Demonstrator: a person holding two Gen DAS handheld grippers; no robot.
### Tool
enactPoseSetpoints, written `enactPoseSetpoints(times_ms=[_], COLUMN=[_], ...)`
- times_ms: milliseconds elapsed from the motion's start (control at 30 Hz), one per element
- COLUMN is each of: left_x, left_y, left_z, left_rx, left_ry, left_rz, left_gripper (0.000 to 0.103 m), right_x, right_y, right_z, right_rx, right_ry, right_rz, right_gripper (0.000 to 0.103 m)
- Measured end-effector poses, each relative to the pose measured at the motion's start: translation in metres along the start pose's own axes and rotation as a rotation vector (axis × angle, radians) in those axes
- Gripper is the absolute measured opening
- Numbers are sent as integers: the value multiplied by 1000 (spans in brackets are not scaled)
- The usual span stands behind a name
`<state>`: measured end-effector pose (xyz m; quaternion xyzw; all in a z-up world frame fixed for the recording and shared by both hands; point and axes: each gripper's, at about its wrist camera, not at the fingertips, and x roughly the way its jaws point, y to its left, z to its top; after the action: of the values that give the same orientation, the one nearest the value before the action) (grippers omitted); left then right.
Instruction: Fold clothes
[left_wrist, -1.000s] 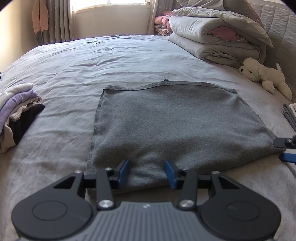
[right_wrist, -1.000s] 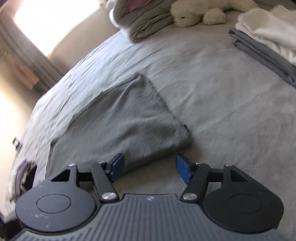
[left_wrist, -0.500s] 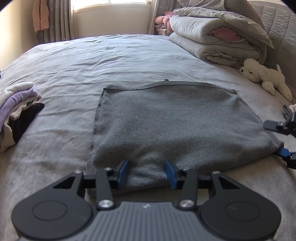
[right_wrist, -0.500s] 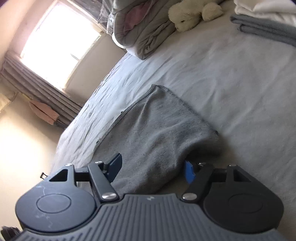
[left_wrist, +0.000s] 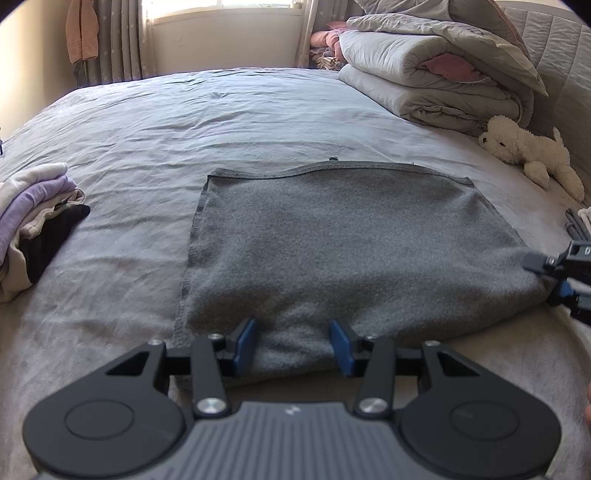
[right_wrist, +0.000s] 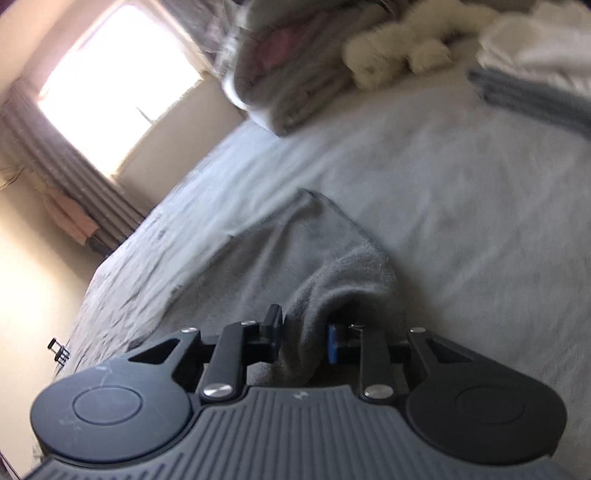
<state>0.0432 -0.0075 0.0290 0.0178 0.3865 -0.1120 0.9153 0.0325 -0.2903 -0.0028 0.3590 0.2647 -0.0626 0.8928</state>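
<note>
So the right gripper (right_wrist: 303, 341) is now pinching a bunched ridge of the grey cloth (left_wrist: 347, 236) at its near right corner; a second ago its fingers were spread wide and hanging just short of that corner, and now they're drawn in on the fabric, which is puckering up between them. To me that says a corner is secured for another fold, though how many folds are left I can't tell from this. The left gripper (left_wrist: 293, 343) hasn't budged: it's sitting low at the near edge, fingers spread, with the rolled hem lying in the gap but nothing squeezing it. The right one is tilted hard to one side and coming in from the cloth's right. The cloth itself is lying flat and already doubled on the bed (left_wrist: 258, 122), with a small clothes pile (left_wrist: 33, 218) off to the left, a plush dog (left_wrist: 528, 151) further right, and a folded duvet (left_wrist: 436, 74) at the back.
</note>
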Motion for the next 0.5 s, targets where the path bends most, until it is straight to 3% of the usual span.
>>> enactPoseSetpoints(times_ms=[133,233,300,500], left_x=[0,0,0,0], left_y=[1,1,-1,0], left_z=[0,0,-1,0], left_rx=[-1,-3,1,-1], left_ry=[1,2,-1,0], left_rz=[0,-1,4,5], left_gripper=[47,48,48,48], right_x=[3,1,0,1], right_y=[-5,-2,1,-1], right_z=[-1,0,1,2], right_rx=[42,40,38,69], right_ry=[15,6,0,7], right_rz=[-6,-9,-11,-24], right_gripper=[29,21,20,32])
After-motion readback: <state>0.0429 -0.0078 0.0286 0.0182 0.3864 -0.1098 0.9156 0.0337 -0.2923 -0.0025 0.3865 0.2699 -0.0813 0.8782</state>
